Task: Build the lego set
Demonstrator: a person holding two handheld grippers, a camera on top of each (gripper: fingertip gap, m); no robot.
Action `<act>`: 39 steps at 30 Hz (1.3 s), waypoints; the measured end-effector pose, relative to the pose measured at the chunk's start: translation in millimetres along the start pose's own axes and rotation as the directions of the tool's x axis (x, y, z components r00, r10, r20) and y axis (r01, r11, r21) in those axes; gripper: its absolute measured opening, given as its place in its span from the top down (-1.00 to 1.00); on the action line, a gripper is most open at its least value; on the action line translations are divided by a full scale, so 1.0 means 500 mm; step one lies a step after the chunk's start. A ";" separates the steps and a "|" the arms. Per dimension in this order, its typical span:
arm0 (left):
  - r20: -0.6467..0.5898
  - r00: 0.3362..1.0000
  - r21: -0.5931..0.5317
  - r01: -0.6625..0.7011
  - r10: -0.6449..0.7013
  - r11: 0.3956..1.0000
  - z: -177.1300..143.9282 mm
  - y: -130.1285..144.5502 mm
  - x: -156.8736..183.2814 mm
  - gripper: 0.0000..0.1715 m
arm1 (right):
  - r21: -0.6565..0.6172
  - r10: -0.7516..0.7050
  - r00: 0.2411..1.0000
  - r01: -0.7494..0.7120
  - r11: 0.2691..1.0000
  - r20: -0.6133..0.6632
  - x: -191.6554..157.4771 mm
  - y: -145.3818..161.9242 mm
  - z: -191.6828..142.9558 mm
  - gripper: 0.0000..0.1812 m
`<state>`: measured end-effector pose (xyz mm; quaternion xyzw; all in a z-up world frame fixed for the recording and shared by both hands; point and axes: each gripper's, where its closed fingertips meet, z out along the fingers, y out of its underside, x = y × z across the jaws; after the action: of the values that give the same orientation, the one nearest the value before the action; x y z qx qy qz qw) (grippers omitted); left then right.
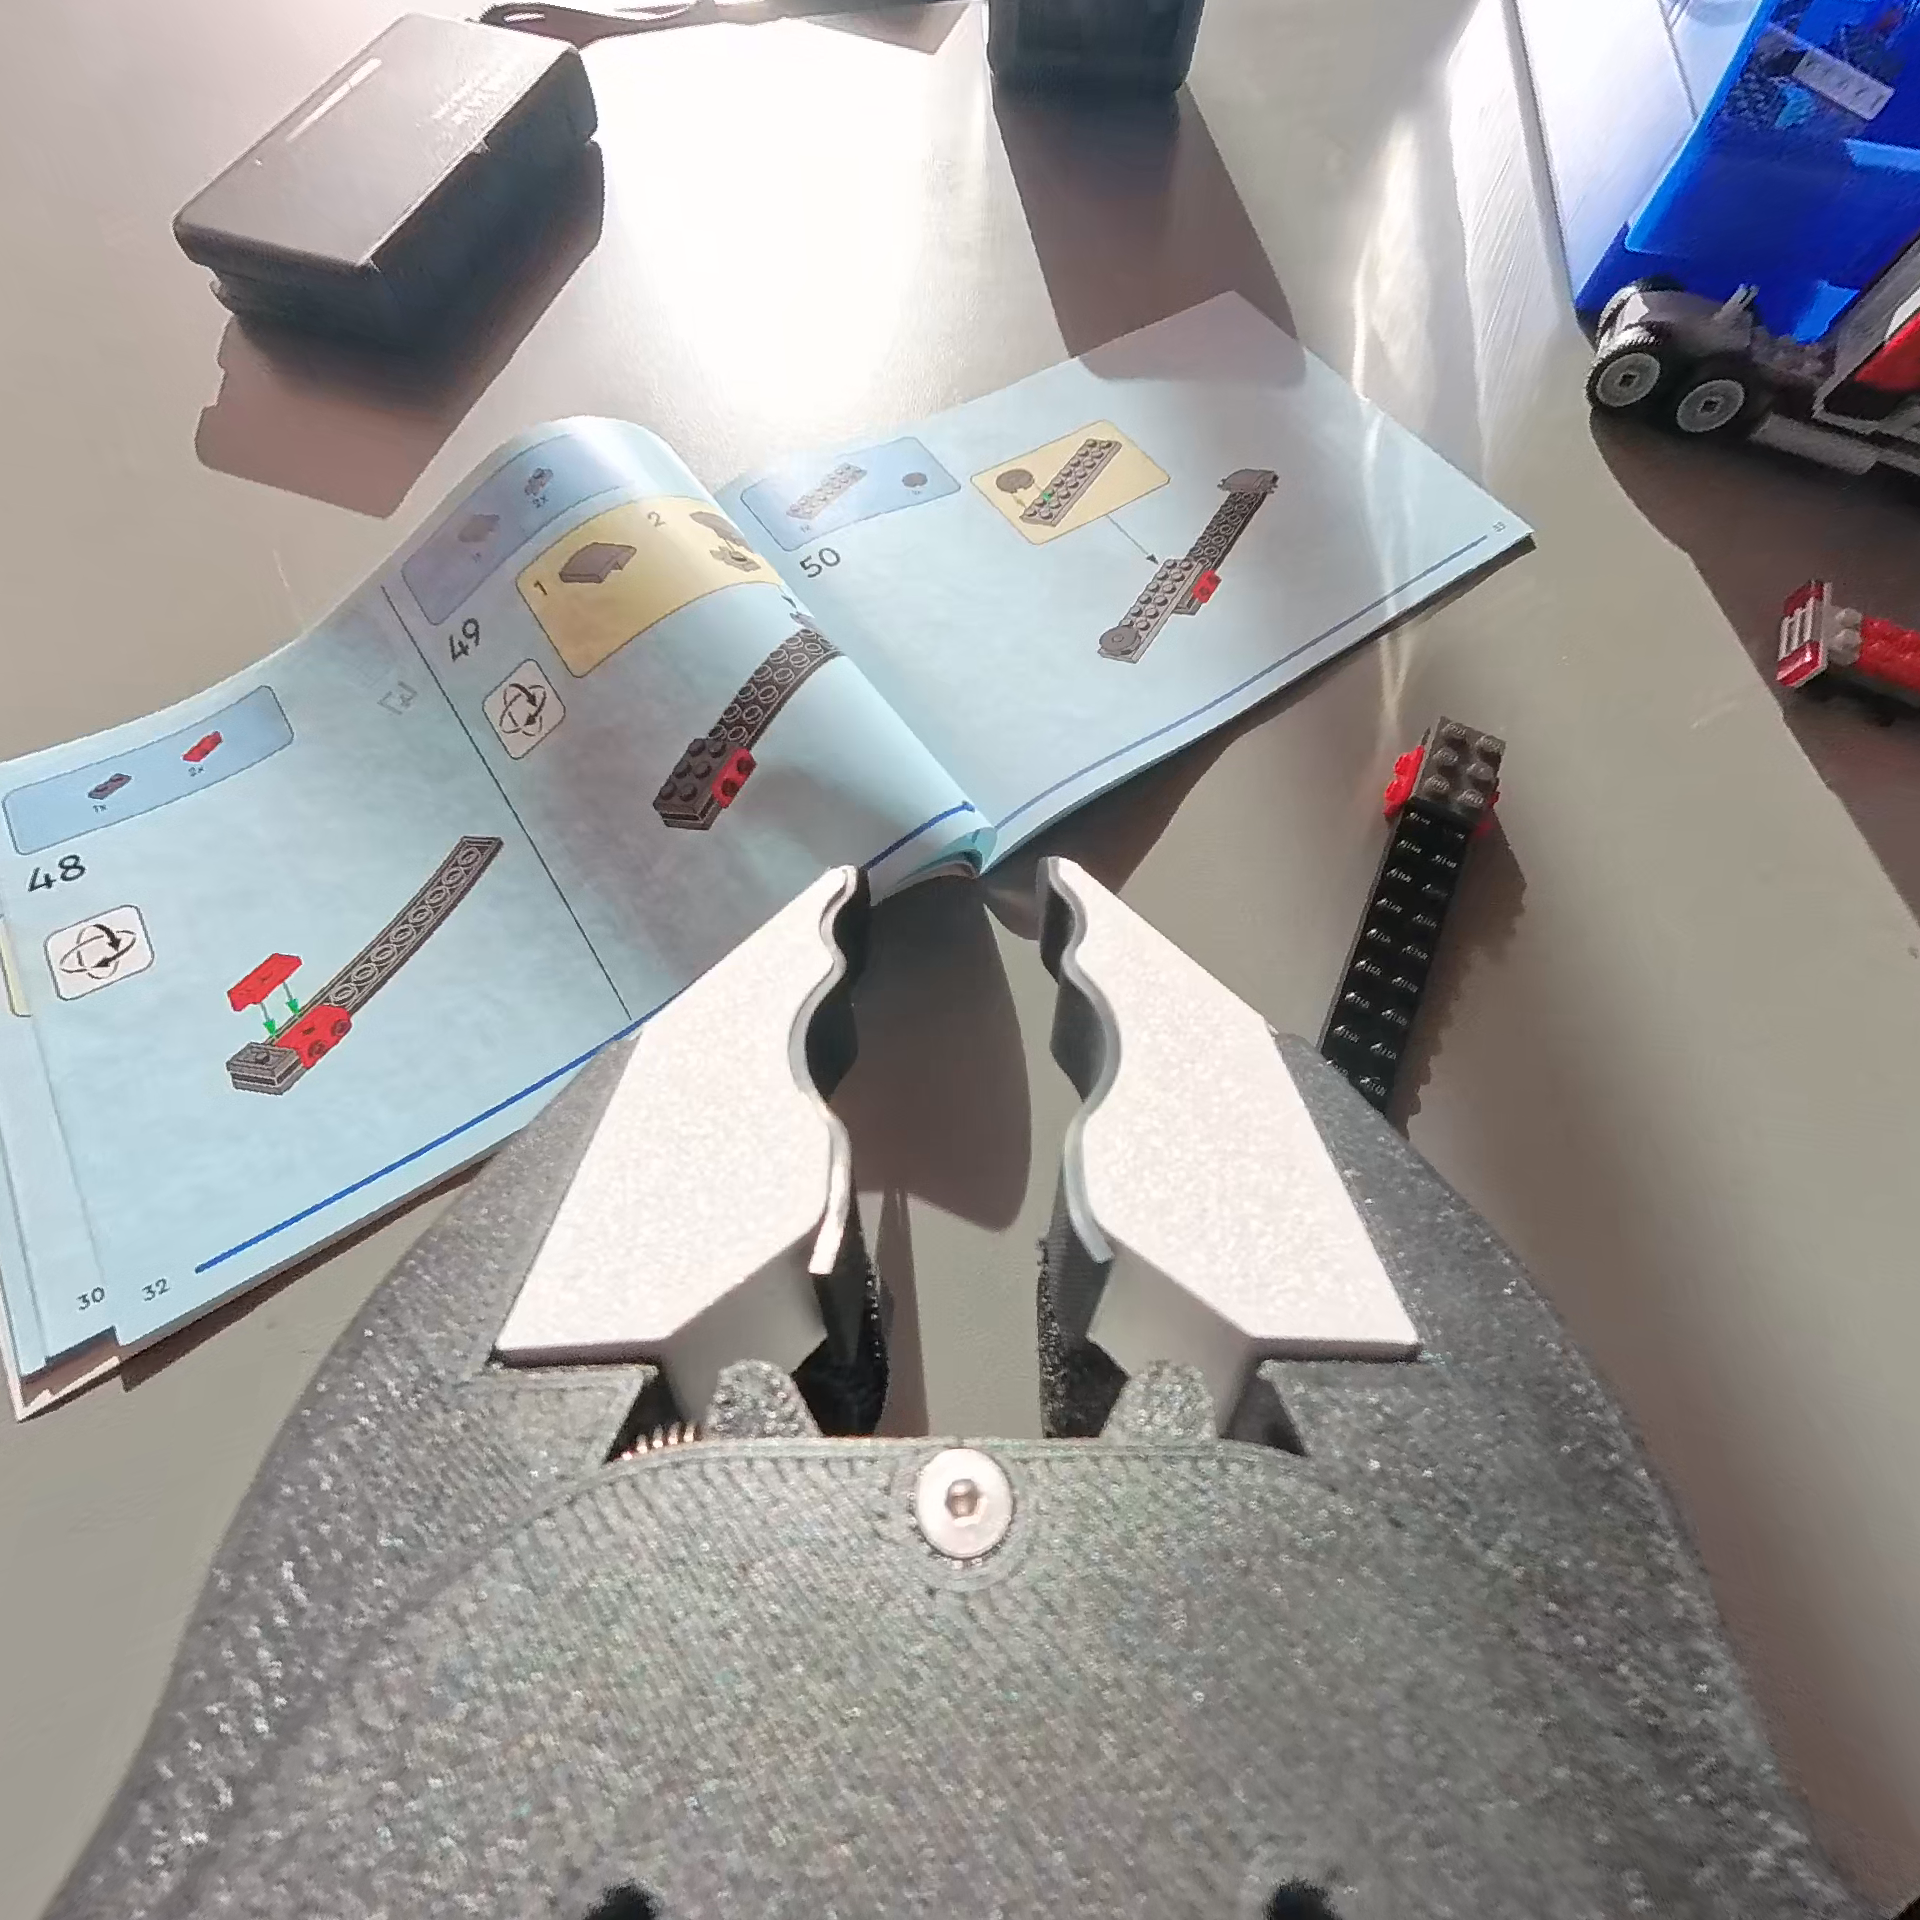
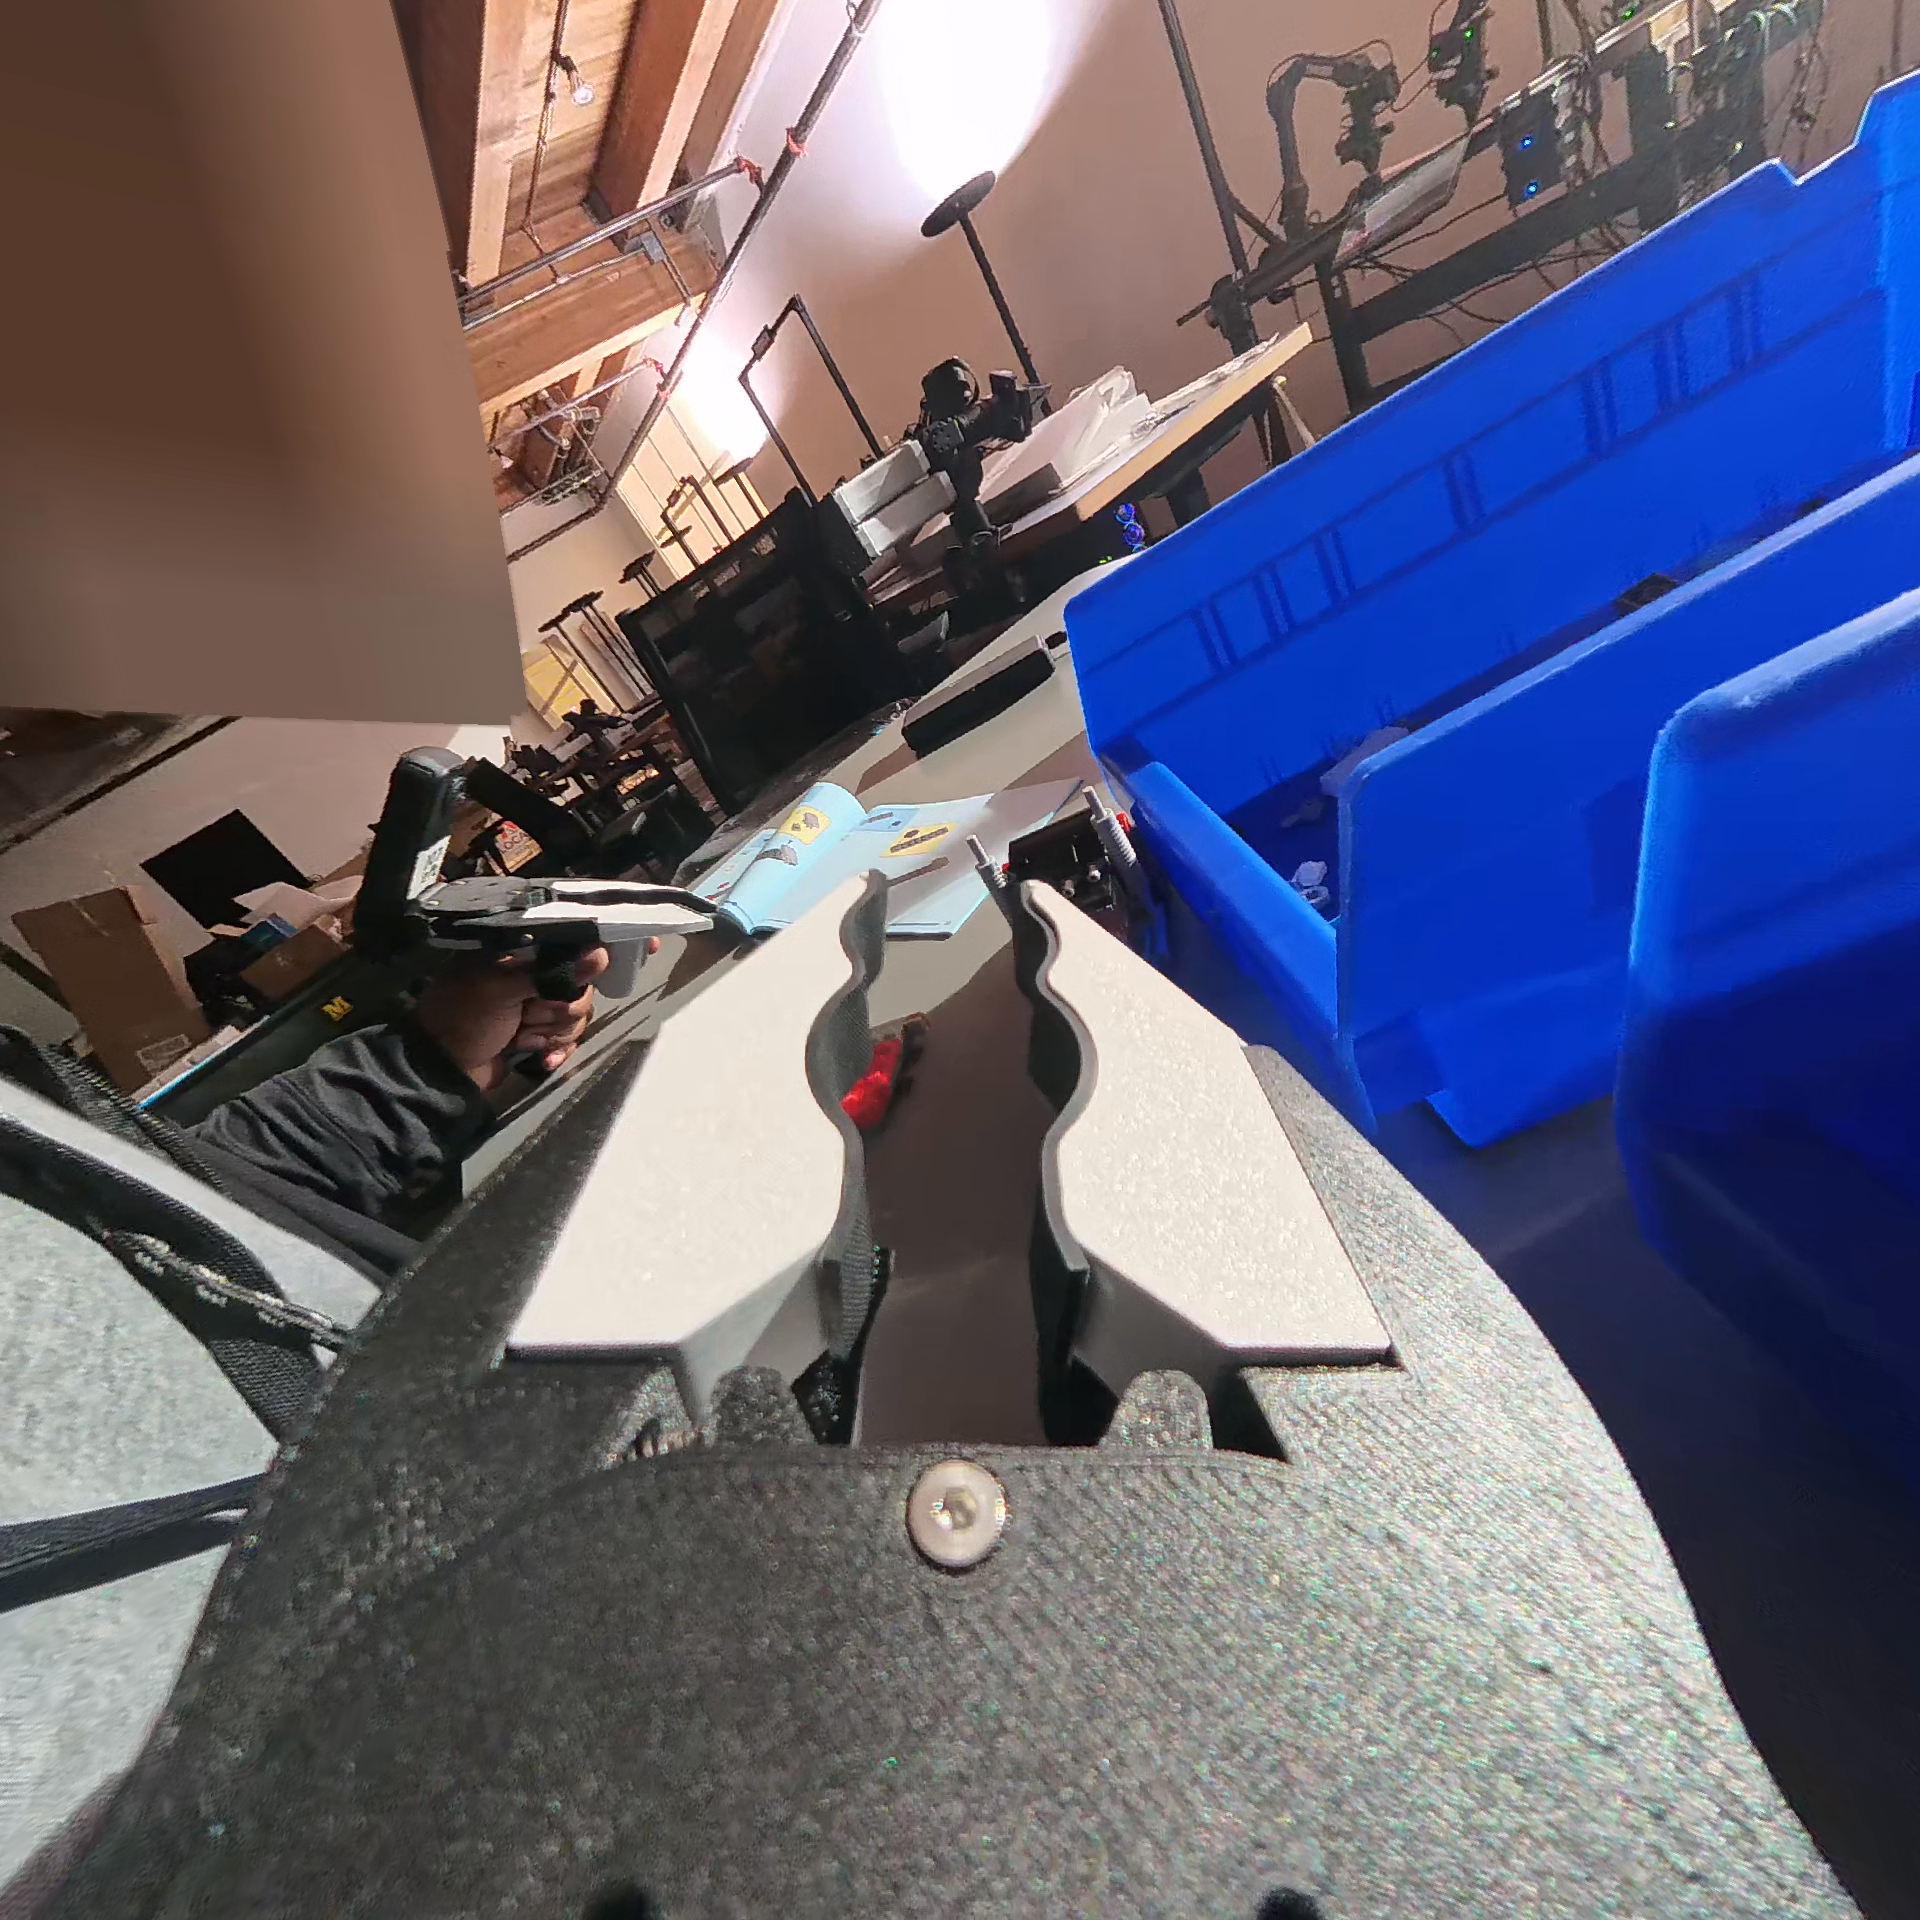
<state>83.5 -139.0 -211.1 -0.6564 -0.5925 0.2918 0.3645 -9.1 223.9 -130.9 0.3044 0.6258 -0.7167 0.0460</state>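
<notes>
Both grippers empty, jaws spread: left point(image 1: 951, 883), right point(image 2: 951, 894). Beam point(image 1: 1413, 914) lies on bench at 3 o'clock of left, beside manual point(image 1: 727, 727). Pinch beam across narrow sides, mid-length, level.

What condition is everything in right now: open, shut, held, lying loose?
left gripper: open, holding nothing.
right gripper: open, holding nothing.
instruction booklet: lying open on the table.
long black plate assembly: lying flat, ungripped.
blue truck: partly built, standing on its wheels.
black box: shut.
blue bins: open-topped.
</notes>
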 end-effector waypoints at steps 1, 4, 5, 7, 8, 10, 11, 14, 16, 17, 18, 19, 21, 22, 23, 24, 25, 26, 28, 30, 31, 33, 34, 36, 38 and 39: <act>0.000 1.000 -0.002 0.001 -0.001 1.000 0.001 0.001 0.000 0.61 | 0.006 0.004 1.000 -0.004 1.000 0.012 -0.002 -0.002 -0.002 0.72; -0.006 1.000 -0.011 0.004 -0.005 1.000 0.002 0.002 0.001 0.61 | 0.004 -0.011 0.993 0.010 1.000 0.118 -0.023 -0.014 -0.019 0.65; -0.010 1.000 -0.012 0.007 -0.007 1.000 0.003 0.003 0.001 0.61 | -0.019 -0.030 0.989 0.033 0.999 0.145 -0.026 -0.021 -0.035 0.63; -0.022 1.000 -0.011 0.010 -0.010 1.000 0.003 0.002 0.003 0.61 | -0.045 -0.100 0.989 0.105 0.993 0.112 -0.006 -0.062 -0.079 0.59; -0.030 0.999 -0.011 0.012 -0.012 1.000 0.002 0.002 0.005 0.61 | -0.061 -0.147 0.988 0.150 0.987 0.054 0.016 -0.094 -0.105 0.59; -0.046 0.999 -0.012 0.017 -0.018 1.000 0.003 0.002 0.007 0.61 | -0.146 -0.269 0.956 0.252 0.957 -0.117 0.084 -0.158 -0.151 0.60; -0.051 0.998 -0.012 0.020 -0.021 1.000 0.002 0.002 0.008 0.61 | -0.225 -0.338 0.916 0.290 0.930 -0.216 0.126 -0.183 -0.171 0.60; -0.064 0.998 -0.004 0.022 -0.023 1.000 0.001 0.000 0.010 0.61 | -0.478 -0.477 0.777 0.261 0.839 -0.412 0.232 -0.211 -0.199 0.60; -0.060 0.998 0.006 0.012 -0.012 1.000 -0.001 -0.002 0.011 0.61 | -0.587 -0.511 0.739 0.194 0.786 -0.440 0.275 -0.191 -0.186 0.64; -0.055 0.998 0.010 0.004 -0.003 1.000 -0.002 -0.003 0.012 0.61 | -0.638 -0.533 0.728 0.171 0.751 -0.432 0.294 -0.174 -0.179 0.67; -0.051 0.999 0.014 -0.007 0.008 1.000 -0.003 -0.004 0.013 0.60 | -0.687 -0.551 0.720 0.143 0.712 -0.421 0.314 -0.153 -0.173 0.69; -0.051 0.998 0.019 -0.021 0.022 1.000 -0.004 -0.005 0.016 0.61 | -0.733 -0.557 0.724 0.104 0.672 -0.408 0.333 -0.127 -0.172 0.72; -0.049 0.997 0.032 -0.049 0.051 0.998 -0.007 -0.007 0.022 0.61 | -0.798 -0.539 0.751 0.027 0.601 -0.381 0.364 -0.075 -0.174 0.71; -0.047 0.997 0.038 -0.059 0.061 0.998 -0.008 -0.008 0.024 0.61 | -0.816 -0.533 0.758 0.003 0.579 -0.375 0.377 -0.057 -0.175 0.71; -0.047 0.996 0.042 -0.067 0.069 0.997 -0.009 -0.009 0.026 0.61 | -0.830 -0.529 0.765 -0.013 0.558 -0.368 0.387 -0.043 -0.178 0.69; -0.052 0.996 0.044 -0.072 0.074 0.996 -0.010 -0.009 0.028 0.61 | -0.843 -0.523 0.774 -0.026 0.537 -0.357 0.393 -0.030 -0.180 0.68; -0.058 0.996 0.044 -0.072 0.075 0.996 -0.010 -0.009 0.029 0.61 | -0.851 -0.518 0.781 -0.033 0.524 -0.348 0.397 -0.021 -0.181 0.67; -0.064 0.995 0.042 -0.068 0.070 0.997 -0.009 -0.009 0.030 0.61 | -0.856 -0.515 0.785 -0.038 0.516 -0.346 0.402 -0.015 -0.181 0.66; -0.080 0.995 0.038 -0.051 0.054 0.998 -0.008 -0.008 0.030 0.61 | -0.863 -0.509 0.792 -0.043 0.504 -0.337 0.411 -0.006 -0.180 0.64; -0.091 0.995 0.042 -0.034 0.037 0.999 -0.010 -0.009 0.028 0.61 | -0.858 -0.487 0.807 -0.045 0.512 -0.333 0.411 -0.006 -0.175 0.69; -0.093 0.995 0.048 -0.026 0.031 0.999 -0.011 -0.011 0.027 0.61 | -0.862 -0.491 0.807 -0.043 0.505 -0.328 0.412 -0.006 -0.178 0.78; -0.092 0.996 0.066 -0.017 0.023 0.998 -0.015 -0.015 0.025 0.61 | -0.866 -0.494 0.810 -0.032 0.498 -0.315 0.412 -0.007 -0.180 0.78; -0.089 0.996 0.074 -0.014 0.021 0.997 -0.017 -0.017 0.024 0.61 | -0.866 -0.492 0.812 -0.031 0.500 -0.313 0.412 -0.007 -0.181 0.78; -0.084 0.996 0.087 -0.013 0.020 0.996 -0.020 -0.020 0.022 0.61 | -0.865 -0.502 0.805 -0.027 0.502 -0.316 0.405 -0.012 -0.190 0.79; -0.077 0.997 0.095 -0.017 0.024 0.995 -0.022 -0.021 0.022 0.61 | -0.832 -0.505 0.806 0.029 0.554 -0.308 0.365 -0.039 -0.186 0.79; -0.072 0.997 0.099 -0.020 0.027 0.995 -0.023 -0.022 0.021 0.61 | -0.797 -0.487 0.823 0.072 0.600 -0.292 0.326 -0.057 -0.178 0.80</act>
<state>87.9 -129.6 -195.2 -0.6550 -0.5558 0.3004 0.4144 -120.2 363.6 -189.3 0.3190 0.8972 -0.2865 -0.1057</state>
